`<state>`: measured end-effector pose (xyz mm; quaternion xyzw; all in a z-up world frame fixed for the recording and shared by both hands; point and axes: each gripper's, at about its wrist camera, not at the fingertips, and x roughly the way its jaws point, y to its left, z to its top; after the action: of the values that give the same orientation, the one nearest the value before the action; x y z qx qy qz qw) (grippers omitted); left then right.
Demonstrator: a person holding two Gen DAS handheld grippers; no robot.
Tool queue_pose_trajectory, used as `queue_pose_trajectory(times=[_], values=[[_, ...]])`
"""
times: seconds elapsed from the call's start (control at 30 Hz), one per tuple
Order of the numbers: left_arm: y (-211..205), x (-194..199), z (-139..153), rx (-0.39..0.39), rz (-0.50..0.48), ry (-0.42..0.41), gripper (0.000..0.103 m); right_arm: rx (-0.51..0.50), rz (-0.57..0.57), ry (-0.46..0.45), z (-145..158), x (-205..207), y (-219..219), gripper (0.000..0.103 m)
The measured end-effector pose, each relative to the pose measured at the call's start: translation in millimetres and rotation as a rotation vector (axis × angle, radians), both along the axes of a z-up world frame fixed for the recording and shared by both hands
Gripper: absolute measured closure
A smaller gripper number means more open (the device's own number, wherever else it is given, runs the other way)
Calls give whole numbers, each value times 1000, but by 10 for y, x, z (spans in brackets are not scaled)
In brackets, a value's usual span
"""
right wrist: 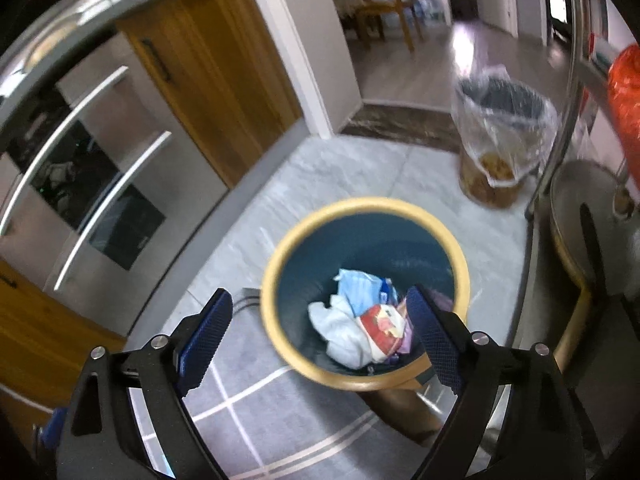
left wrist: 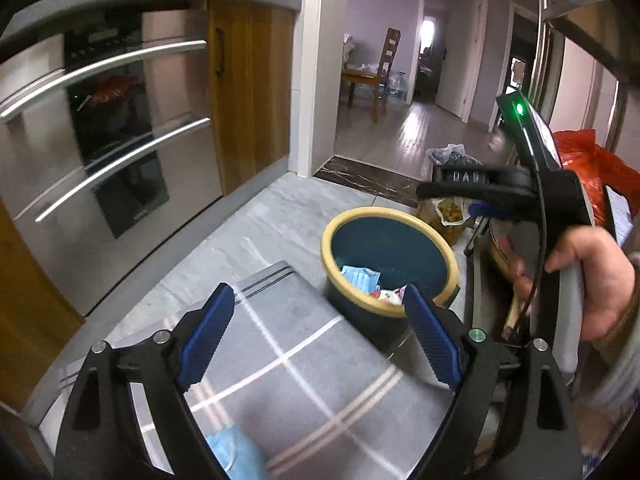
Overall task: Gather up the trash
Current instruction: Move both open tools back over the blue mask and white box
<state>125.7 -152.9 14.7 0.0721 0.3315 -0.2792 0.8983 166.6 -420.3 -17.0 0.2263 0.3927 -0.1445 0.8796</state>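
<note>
Soft, even daylight fills both views, brightest from a window (left wrist: pixel 429 28) in the far room, which throws a pale sheen across the wooden floor (left wrist: pixel 404 128). The steel oven doors (left wrist: pixel 120 152) carry streaked glare. The fisheye bends straight lines and darkens the corners. The right wrist view is smeared with motion blur, most at the bin rim (right wrist: pixel 280 240).

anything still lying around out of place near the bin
Yes: a blue face mask lies on the grey checked mat, outside the yellow-rimmed bin, while the bin already holds another mask and wrappers. Both the left gripper and right gripper are open and empty.
</note>
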Motion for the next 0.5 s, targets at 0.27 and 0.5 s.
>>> queue_pose_trajectory(times=[0.27,0.5], values=[[706,-399,132,30,78,-13,11,-3,86,-36,144,-353,592,9],[1332,-417,-213,-54,228,94,9,78,135,52,-162,-645,1123,7]])
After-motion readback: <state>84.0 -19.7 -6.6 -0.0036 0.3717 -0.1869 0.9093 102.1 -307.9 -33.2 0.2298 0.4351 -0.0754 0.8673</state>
